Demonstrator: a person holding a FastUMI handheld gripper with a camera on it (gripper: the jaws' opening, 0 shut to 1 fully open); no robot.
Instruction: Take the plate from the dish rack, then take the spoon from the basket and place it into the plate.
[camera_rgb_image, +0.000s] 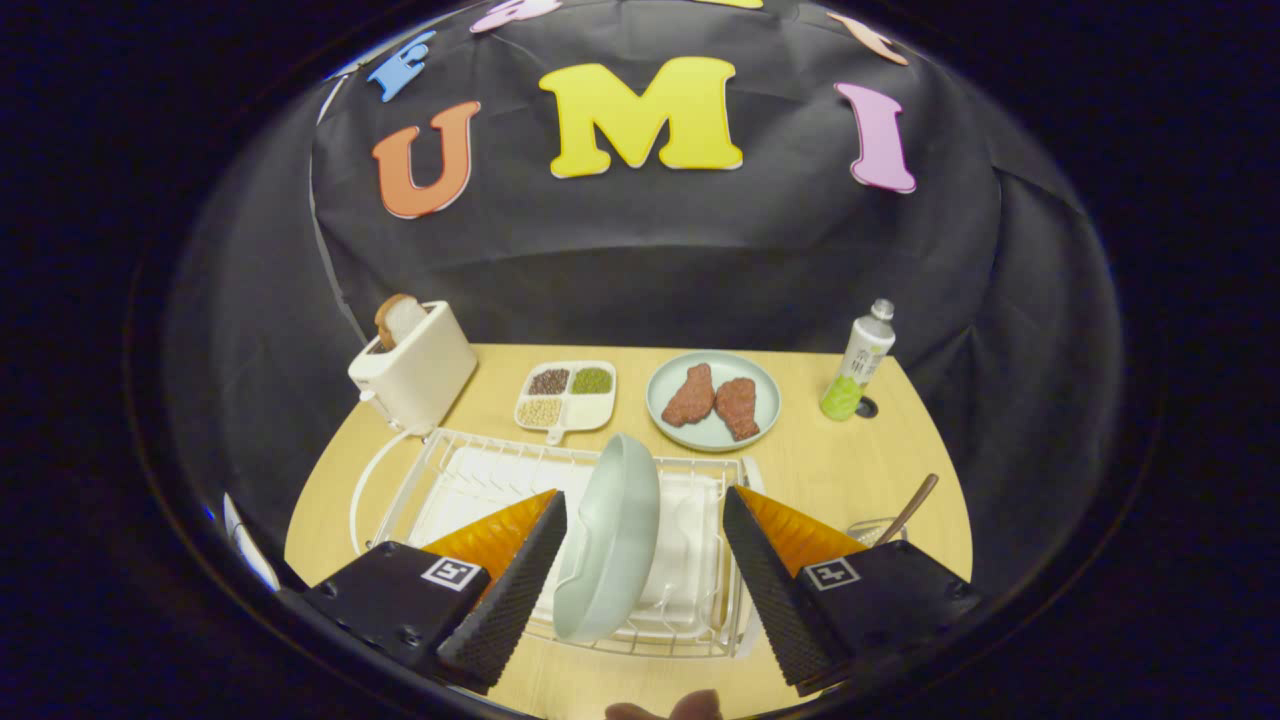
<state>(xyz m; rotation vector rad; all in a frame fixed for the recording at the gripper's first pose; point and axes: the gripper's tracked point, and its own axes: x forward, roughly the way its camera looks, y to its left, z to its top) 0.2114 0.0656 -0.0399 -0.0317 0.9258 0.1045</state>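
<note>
One plate (612, 535) racked (tool (645, 520) agape)

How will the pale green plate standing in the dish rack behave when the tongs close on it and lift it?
The plate looks stiff, so it should not bend. Its glossy surface may slip, though the ribbed fingers should help. It stands on edge in the dish rack, between the open tongs, so it could tip or swing if gripped off centre.
</note>
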